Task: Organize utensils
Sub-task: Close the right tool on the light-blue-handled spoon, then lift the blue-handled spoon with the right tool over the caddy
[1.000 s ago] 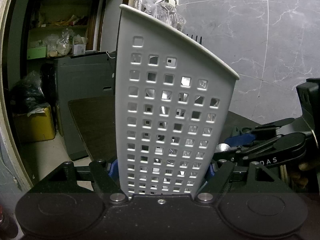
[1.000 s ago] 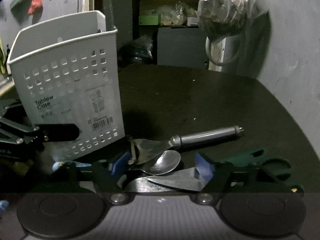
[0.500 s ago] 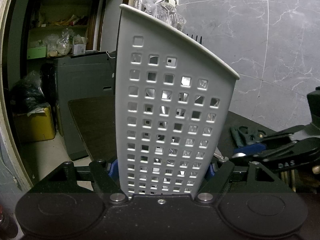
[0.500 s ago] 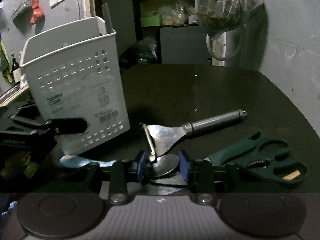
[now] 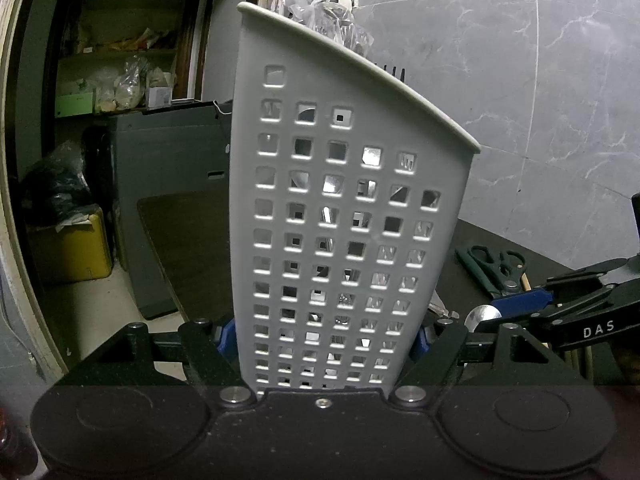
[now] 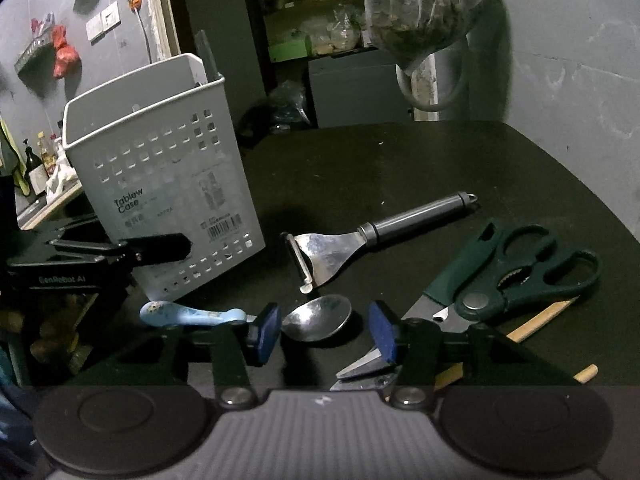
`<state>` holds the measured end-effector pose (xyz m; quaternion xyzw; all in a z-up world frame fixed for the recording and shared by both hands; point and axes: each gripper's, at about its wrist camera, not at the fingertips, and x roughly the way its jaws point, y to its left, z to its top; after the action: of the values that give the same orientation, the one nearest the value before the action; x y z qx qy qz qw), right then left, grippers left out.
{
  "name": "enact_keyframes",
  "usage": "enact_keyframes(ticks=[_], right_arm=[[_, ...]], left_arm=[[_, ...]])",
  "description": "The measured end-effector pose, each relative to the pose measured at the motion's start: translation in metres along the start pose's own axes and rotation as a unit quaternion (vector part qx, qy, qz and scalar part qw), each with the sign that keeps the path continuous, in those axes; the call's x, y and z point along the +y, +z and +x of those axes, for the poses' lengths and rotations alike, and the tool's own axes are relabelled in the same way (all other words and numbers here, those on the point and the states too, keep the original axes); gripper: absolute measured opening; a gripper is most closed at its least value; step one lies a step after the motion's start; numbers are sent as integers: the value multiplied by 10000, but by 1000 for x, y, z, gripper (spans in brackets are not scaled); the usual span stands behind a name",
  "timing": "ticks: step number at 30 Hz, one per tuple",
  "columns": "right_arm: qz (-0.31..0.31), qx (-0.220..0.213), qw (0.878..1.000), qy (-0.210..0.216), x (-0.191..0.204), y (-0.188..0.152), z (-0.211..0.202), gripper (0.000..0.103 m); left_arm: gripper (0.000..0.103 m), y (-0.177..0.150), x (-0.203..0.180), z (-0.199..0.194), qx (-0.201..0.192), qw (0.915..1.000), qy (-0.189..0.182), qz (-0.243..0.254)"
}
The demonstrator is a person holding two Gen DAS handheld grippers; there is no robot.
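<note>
My left gripper is shut on the grey perforated utensil basket, holding its lower part; the basket also shows in the right wrist view with the left gripper's finger on its wall. Some utensils stand inside it. My right gripper is open, its blue pads on either side of a spoon with a light blue handle that lies on the dark table. A metal peeler lies just beyond it.
Green-handled kitchen scissors and wooden chopsticks lie at the right on the table. A bag hangs on the wall behind. Shelves and a grey cabinet stand beyond the table's far edge.
My right gripper closed around the spoon's bowl, then opened again and pulled back and up. The spoon still lies on the table. The left gripper and basket have not moved.
</note>
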<state>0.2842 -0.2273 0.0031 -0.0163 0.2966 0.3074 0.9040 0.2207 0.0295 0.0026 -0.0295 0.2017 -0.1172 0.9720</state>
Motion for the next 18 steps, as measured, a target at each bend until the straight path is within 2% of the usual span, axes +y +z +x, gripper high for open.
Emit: enact_keyframes(ticks=[6, 8, 9, 14, 18], right_arm=[[-9, 4, 10000, -16, 4, 0, 2, 37], [58, 4, 10000, -35, 2, 0, 2, 21], [133, 1, 9999, -23, 1, 0, 2, 18], [417, -65, 9991, 29, -3, -1, 1, 13], [523, -346, 9980, 95, -3, 0, -8, 9]], left_arm=[[77, 0, 0, 0, 0, 10000, -3, 1], [77, 0, 0, 0, 1, 10000, -2, -1], [77, 0, 0, 0, 2, 10000, -4, -2], [77, 0, 0, 0, 1, 10000, -2, 1], [77, 0, 0, 0, 0, 10000, 0, 2]])
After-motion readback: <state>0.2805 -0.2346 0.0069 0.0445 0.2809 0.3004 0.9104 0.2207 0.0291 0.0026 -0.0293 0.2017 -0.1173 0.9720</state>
